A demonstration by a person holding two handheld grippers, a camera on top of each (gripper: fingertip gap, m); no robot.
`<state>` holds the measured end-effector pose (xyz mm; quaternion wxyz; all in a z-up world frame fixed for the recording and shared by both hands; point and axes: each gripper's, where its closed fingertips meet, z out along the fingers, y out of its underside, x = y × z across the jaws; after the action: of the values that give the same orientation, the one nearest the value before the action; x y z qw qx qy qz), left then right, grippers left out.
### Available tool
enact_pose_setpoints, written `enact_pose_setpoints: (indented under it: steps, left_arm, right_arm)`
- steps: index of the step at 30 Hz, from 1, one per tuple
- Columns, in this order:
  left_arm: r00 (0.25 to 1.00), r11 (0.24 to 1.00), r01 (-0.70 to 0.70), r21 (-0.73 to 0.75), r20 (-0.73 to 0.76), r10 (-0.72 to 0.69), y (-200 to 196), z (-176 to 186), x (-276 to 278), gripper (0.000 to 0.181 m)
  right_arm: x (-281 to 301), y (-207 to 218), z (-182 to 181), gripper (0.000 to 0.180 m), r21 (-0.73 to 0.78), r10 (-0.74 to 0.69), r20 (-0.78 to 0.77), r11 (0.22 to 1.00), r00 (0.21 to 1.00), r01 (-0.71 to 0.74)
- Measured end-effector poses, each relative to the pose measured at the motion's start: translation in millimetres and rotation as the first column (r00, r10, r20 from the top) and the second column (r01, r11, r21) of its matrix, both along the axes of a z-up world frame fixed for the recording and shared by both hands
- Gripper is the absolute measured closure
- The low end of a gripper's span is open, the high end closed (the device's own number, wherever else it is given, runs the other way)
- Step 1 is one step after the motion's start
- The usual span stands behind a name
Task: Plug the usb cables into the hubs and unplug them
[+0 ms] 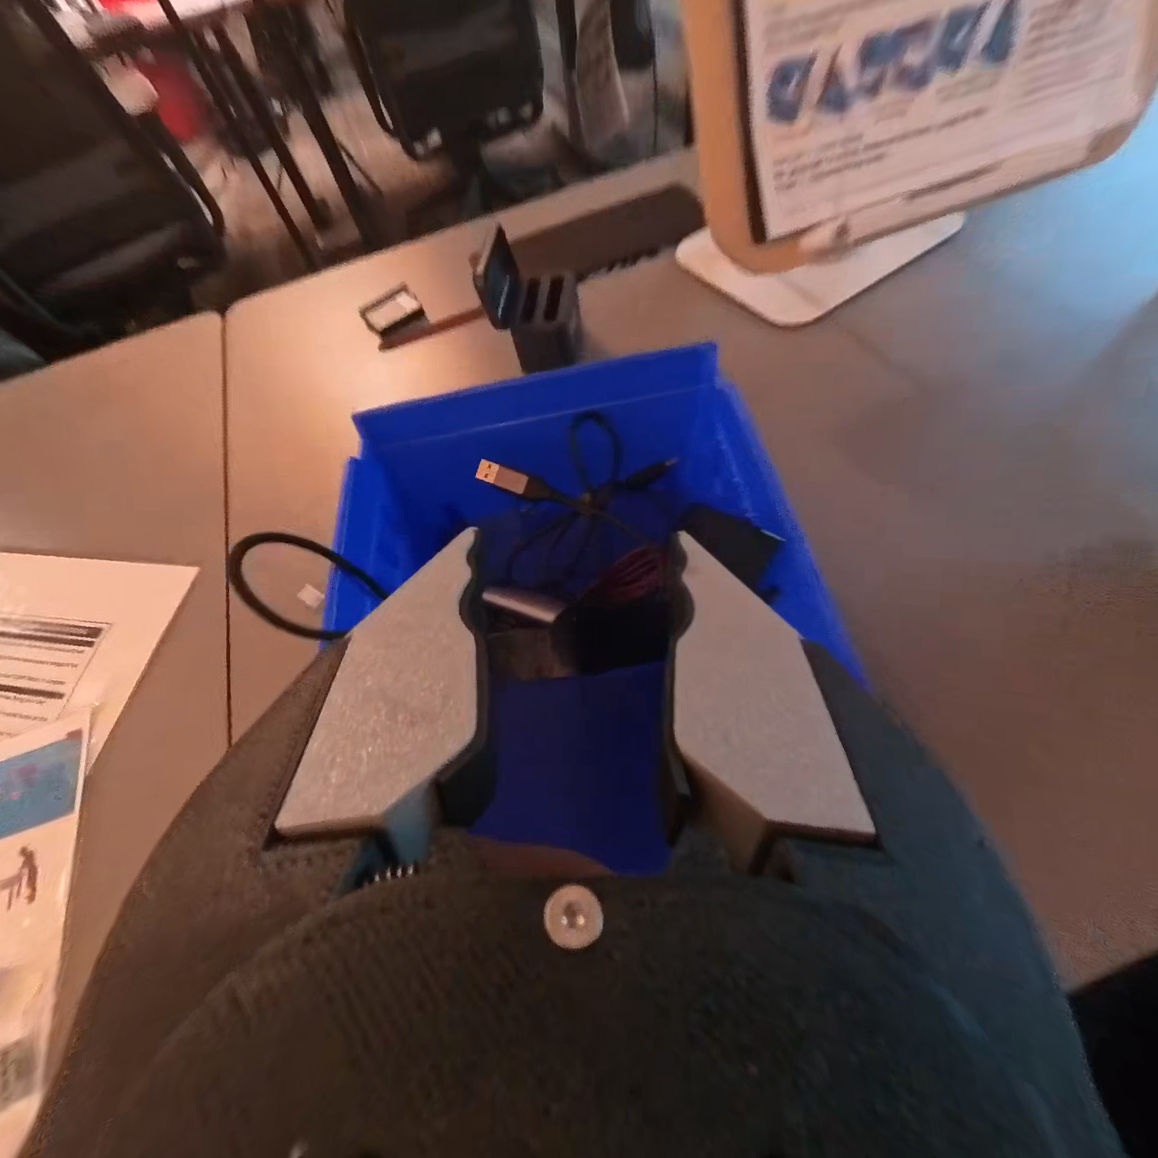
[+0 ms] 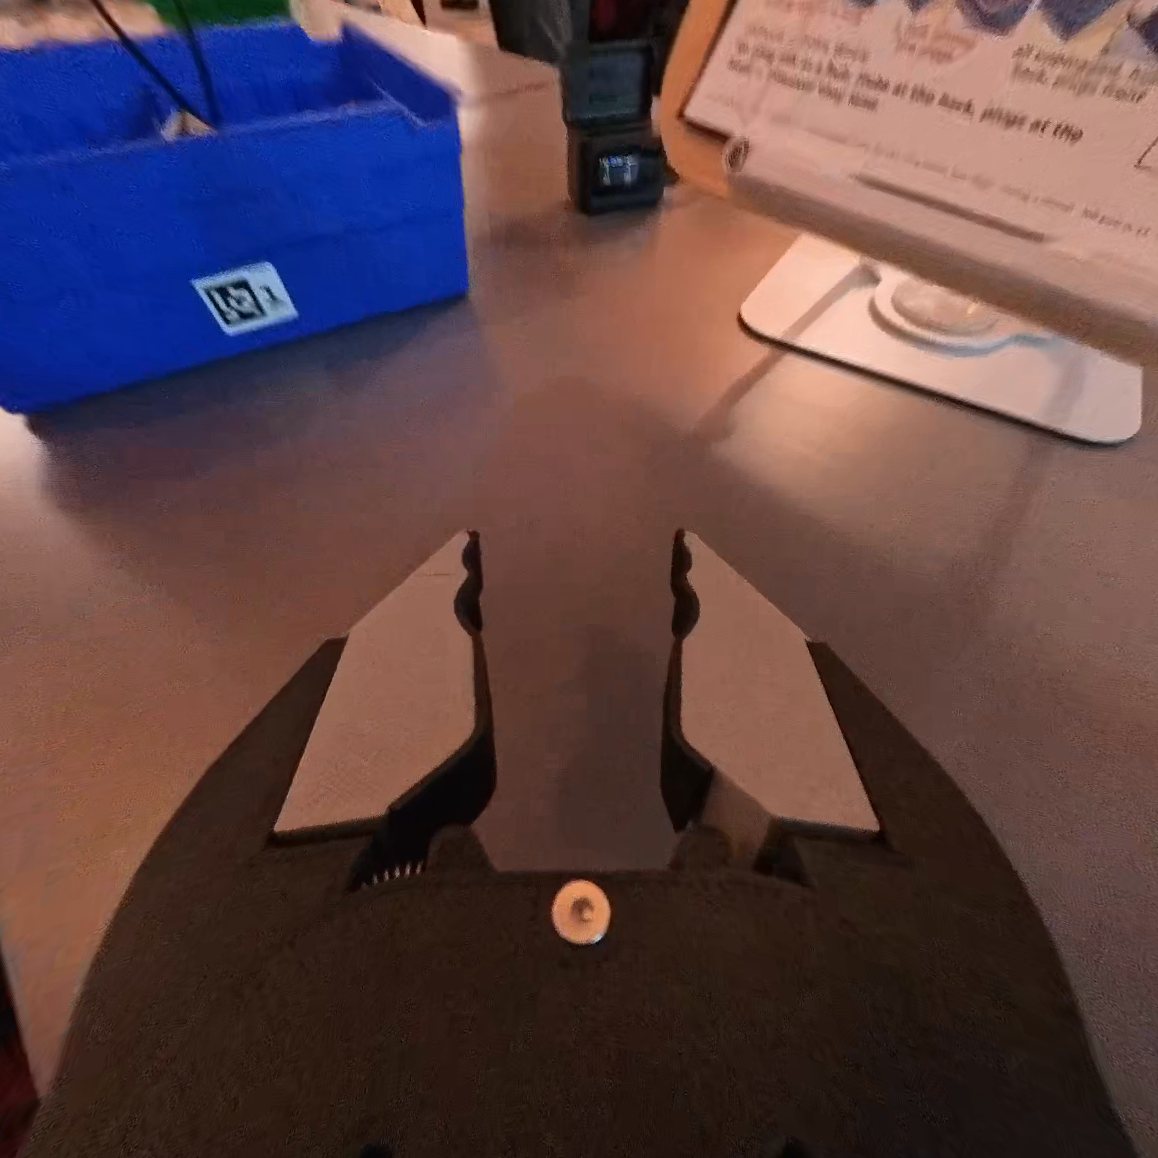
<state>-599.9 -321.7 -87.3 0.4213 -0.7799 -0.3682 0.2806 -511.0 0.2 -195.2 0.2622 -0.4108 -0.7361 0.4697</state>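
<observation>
A thin black USB cable with a silver metal plug (image 1: 509, 481) lies loosely looped inside an open blue plastic bin (image 1: 539, 401), its plug end bare and unconnected. Below it rest a slim grey hub (image 1: 523, 606) and a dark block, partly hidden. A second black cable (image 1: 276, 579) loops over the bin's left wall.

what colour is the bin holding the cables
Bright blue bin; the right wrist view shows it best.

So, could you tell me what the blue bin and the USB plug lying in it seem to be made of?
The blue bin looks like matte plastic, possibly 3D-printed: its walls are uniformly coloured, with faint ridging, though blur leaves that open. The USB plug seems to have a shiny metal shell, judging by its silver-gold glint, on a thin black cable, probably rubber-coated.
</observation>
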Motion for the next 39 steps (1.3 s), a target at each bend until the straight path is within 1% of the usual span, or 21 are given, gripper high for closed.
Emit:
enact_pose_setpoints:
  steps: [1,3,5,7,8,9,12,13,15,18,20,23,25,26,27,28,30,32,34,36,39]
  left_arm:
    - [0.999,0.999,-0.004,-0.04,0.041,0.005,1.5,-10.1,-14.8,0.124]
    - [0.991,0.997,-0.013,-0.078,0.131,0.023,5.9,-31.9,-42.9,0.124]
    - [0.96,0.999,-0.002,-0.048,0.278,0.016,16.1,-57.9,-61.3,0.122]
    - [0.904,1.0,-0.006,0.017,0.427,-0.002,27.0,-79.8,-71.1,0.119]
    - [0.881,0.999,-0.01,0.042,0.473,-0.011,31.6,-86.7,-74.6,0.119]
    - [0.869,0.999,-0.02,0.05,0.494,-0.008,33.8,-91.4,-79.0,0.12]
    - [0.86,0.999,-0.048,-0.002,0.508,0.042,31.7,-105.6,-89.9,0.121]
    - [0.855,0.999,-0.042,-0.016,0.517,0.044,32.5,-111.0,-90.5,0.127]
    - [0.865,1.0,-0.013,0.001,0.501,0.011,38.1,-109.5,-91.4,0.144]
    - [0.907,1.0,-0.013,-0.027,0.42,0.023,37.5,-90.8,-93.1,0.147]
    - [0.942,0.998,-0.011,-0.065,0.334,0.032,35.4,-68.9,-93.3,0.147]
    - [0.984,0.997,-0.03,-0.067,0.174,0.042,34.9,-19.9,-93.0,0.147]
    - [0.997,0.998,-0.05,-0.035,0.05,0.052,33.9,19.3,-92.1,0.148]
    - [0.998,0.998,-0.063,-0.026,-0.009,0.063,31.8,37.8,-91.0,0.149]
    - [0.995,0.998,-0.069,-0.013,-0.068,0.068,30.0,57.0,-88.8,0.156]
    - [0.991,0.998,-0.05,0.033,-0.123,0.054,32.6,77.9,-84.3,0.157]
    - [0.979,0.994,-0.067,0.083,-0.188,0.082,28.8,109.5,-77.0,0.157]
    - [0.971,0.988,-0.03,0.152,-0.231,0.065,34.1,134.7,-65.9,0.157]
    - [0.96,0.979,-0.004,0.205,-0.273,0.061,37.5,157.1,-55.9,0.157]
    - [0.94,0.976,-0.002,0.216,-0.332,0.075,37.3,177.0,-48.9,0.158]
    - [0.936,0.975,0.03,0.219,-0.35,0.049,44.9,192.7,-40.4,0.158]
  right_arm:
    - [0.4,1.6,-4.5,0.12,0.005,-0.001,0.033,1.0,0.999,0.0]
    - [2.0,6.1,0.1,0.122,-0.014,-0.008,0.003,1.0,1.0,0.008]
    - [5.0,9.7,-0.4,0.123,-0.043,-0.012,0.013,0.999,1.0,0.012]
    - [6.2,10.8,0.3,0.122,-0.085,-0.007,0.03,0.996,1.0,0.01]
    - [5.9,11.5,0.6,0.122,-0.098,-0.008,0.036,0.995,0.999,0.011]
    - [5.8,11.8,0.3,0.122,-0.105,-0.007,0.042,0.994,0.999,0.011]
    - [6.9,9.4,-0.3,0.122,-0.104,0.003,0.046,0.995,0.999,0.002]
    - [7.4,8.4,-0.4,0.123,-0.097,0.005,0.042,0.995,0.999,-0.001]
    - [8.0,7.2,-0.4,0.125,-0.078,0.006,0.033,0.997,0.999,-0.003]
    - [8.7,6.7,-0.3,0.128,-0.067,0.005,0.025,0.998,1.0,-0.003]
    - [9.0,7.1,0.3,0.129,-0.075,0.004,0.025,0.997,1.0,-0.002]
    - [9.1,7.9,0.5,0.13,-0.091,0.002,0.033,0.996,0.999,0.001]
    - [9.3,8.4,0.8,0.131,-0.094,0.0,0.032,0.996,0.999,0.003]
    - [9.4,8.6,1.2,0.132,-0.094,-0.001,0.029,0.996,1.0,0.004]
    - [9.8,8.5,1.8,0.133,-0.094,-0.001,0.024,0.996,1.0,0.003]
    - [10.2,8.2,2.4,0.133,-0.093,0.001,0.019,0.996,1.0,0.001]
    - [10.8,7.8,3.1,0.133,-0.09,0.002,0.012,0.996,1.0,-0.001]
    - [11.1,7.8,3.2,0.134,-0.09,0.002,0.011,0.996,1.0,-0.001]
    - [11.2,8.5,3.2,0.133,-0.095,-0.001,0.013,0.995,1.0,0.002]
    - [11.4,9.2,3.5,0.134,-0.104,-0.003,0.016,0.995,1.0,0.004]
    - [11.8,9.8,3.9,0.134,-0.115,-0.002,0.019,0.993,1.0,0.004]
